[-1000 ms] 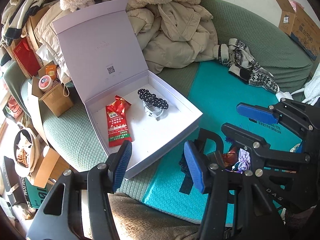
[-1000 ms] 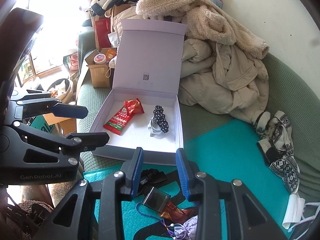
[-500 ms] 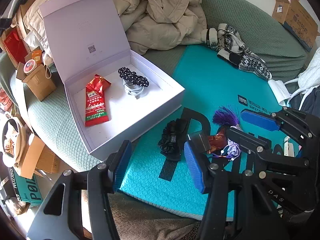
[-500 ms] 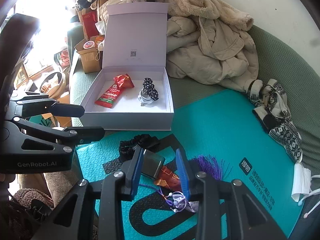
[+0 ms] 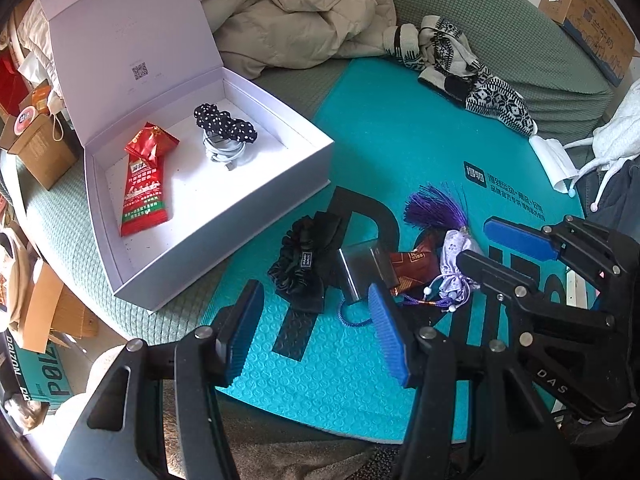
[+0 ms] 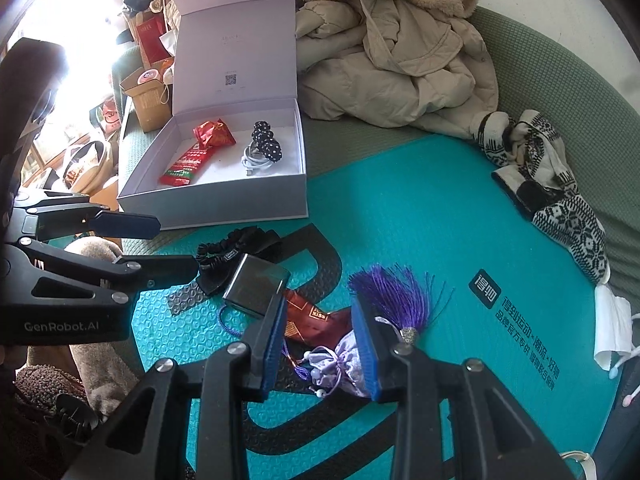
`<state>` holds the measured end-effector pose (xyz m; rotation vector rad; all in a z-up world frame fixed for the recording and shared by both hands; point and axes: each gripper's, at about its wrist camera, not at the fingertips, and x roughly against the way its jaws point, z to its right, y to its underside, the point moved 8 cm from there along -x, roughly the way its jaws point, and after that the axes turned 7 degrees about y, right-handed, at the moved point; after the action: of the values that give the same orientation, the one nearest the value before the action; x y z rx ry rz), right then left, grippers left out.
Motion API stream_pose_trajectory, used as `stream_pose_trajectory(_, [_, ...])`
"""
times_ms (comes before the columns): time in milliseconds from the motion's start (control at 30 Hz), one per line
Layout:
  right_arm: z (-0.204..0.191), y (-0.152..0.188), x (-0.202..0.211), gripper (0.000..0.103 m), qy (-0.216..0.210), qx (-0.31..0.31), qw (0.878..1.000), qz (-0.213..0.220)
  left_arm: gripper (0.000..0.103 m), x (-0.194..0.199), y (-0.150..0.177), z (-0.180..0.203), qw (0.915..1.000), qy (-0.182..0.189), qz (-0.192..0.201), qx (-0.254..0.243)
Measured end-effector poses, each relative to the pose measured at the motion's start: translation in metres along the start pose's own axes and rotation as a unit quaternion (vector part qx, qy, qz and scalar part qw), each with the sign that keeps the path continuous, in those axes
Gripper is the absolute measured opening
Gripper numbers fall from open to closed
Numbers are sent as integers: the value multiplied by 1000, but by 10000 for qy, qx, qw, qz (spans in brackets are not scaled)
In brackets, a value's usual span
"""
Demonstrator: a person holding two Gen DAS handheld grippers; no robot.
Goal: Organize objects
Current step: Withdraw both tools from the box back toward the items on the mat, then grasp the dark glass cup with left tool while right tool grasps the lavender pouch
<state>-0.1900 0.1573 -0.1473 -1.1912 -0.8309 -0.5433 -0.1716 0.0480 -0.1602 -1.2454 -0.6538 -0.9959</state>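
Nearest to me, at the bottom of the right wrist view, the right tool (image 6: 322, 346) has its two blue pads apart by a narrow gap and nothing is pressed between them. It hangs just above the small lilac drawstring pouch (image 6: 346, 368) with the purple tassel (image 6: 394, 296), which lies on the teal bubble-textured mat (image 6: 400, 220). In my judgement this pouch is the next thing to pick. The pouch is soft, so the pads should close on its bulging body and not on the thin cords or beads, which could slip out.

The left tool (image 5: 316, 334), at the bottom of the left wrist view, stands wider open and is also empty. In front of it, near the middle of that frame, lies the black satin scrunchie (image 5: 300, 264), touching the flat shiny metal case (image 5: 360, 268). The brown snack wrapper (image 5: 412, 266) lies between the case and the pouch. These things overlap a little, so each tool should lift slowly and straight up, so that a neighbour is not dragged along.

Farther away, in the upper left of both views, the open white cardboard gift box (image 5: 288, 184) waits on the green sofa (image 5: 72, 224) with its lid upright. Inside it are already a long red snack packet (image 5: 144, 188) and a black dotted scrunchie (image 5: 224, 126) on a coiled white cable (image 5: 224, 152). The free floor of the box is toward its near edge, a good place for the pouch.
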Motion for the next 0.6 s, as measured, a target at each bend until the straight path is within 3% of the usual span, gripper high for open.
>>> stream_pose_trajectory(67, [6,5,-5,40,37,-53,10000,-55,53,-6,-1,3,9999,120,-12,7])
stream_pose_trajectory(167, [16,11,-11,41,87,-176,9997,-128,53,-16,-2,7,9995,292,-44,62])
stream_pose_trajectory(300, [29,19,-19,42,100,-335,9992,-206,53,-32,-3,15,9993,324,-171,-11])
stream_pose_trajectory(367, [33,23,-24,50,81,-401,9989,-238,53,-40,-3,20,9990,381,-242,-60])
stream_pose_trajectory(600, [45,38,-42,60,85,-657,9967,-460,53,-68,-4,27,9980,396,-490,-107])
